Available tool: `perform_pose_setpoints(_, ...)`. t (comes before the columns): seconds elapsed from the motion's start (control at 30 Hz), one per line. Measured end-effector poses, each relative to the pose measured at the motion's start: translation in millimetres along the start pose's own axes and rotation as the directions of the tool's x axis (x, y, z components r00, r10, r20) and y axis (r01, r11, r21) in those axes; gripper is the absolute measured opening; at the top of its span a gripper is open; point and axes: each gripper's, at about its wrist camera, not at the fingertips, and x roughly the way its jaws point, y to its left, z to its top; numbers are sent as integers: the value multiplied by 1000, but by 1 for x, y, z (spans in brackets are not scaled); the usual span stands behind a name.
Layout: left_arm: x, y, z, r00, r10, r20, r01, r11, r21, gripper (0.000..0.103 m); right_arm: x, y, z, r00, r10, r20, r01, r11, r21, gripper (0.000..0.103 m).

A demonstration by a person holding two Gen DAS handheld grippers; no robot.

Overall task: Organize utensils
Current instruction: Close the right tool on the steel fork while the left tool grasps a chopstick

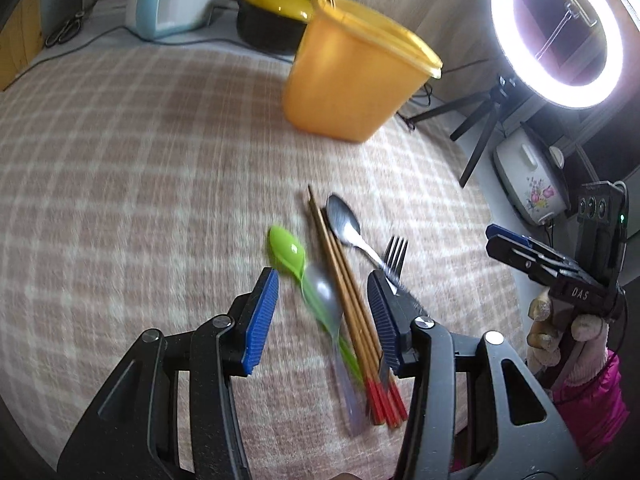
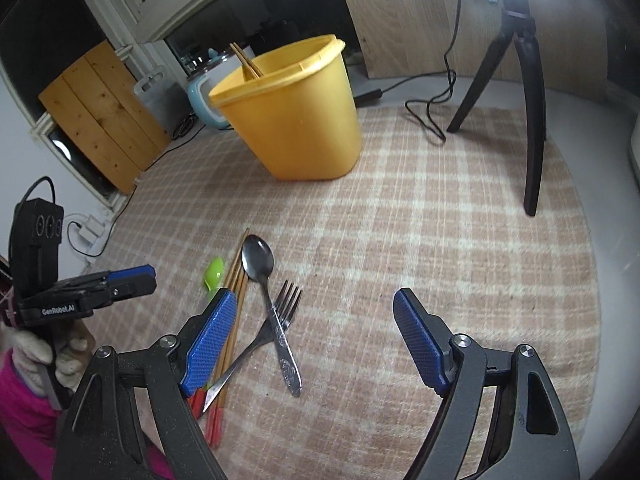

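Three spoons (one green), one fork.

A yellow-orange plastic tub stands on a cloth checked in pale brown and cream, beyond both tools. Ahead of the left gripper, whose pads are ribbed blue on black arms, lie a lime-green spoon, brown chopsticks with red ends, a silver spoon with an embossed handle and a grey metal fork. The right gripper has blue cross-hatched pads. A magenta sleeve and a cream glove show beside it. A white ring light glows above a black tripod.
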Motion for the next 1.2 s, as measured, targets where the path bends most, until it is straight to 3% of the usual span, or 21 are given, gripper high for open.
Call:
perform_pose_setpoints(0.17,7,-4,-5,1000,-5,-26,5,1000,5,38,7,-2,-3,1000,20,-21,-20,1000,23,80)
perform_pose_setpoints(0.33,20,-11,-3,998,-17,-52,18,1000,13,36,19,0,-3,997,50,-51,-48,998,35,72)
perform_pose_setpoints(0.7,48,-22,6,996,1,-93,1,1000,26,32,49,-5,-7,986,113,-121,-103,990,92,43)
perform_pose_setpoints(1.2,81,-20,24,991,43,-125,-40,999,25,29,69,-14,-3,976,167,-142,-145,977,157,29)
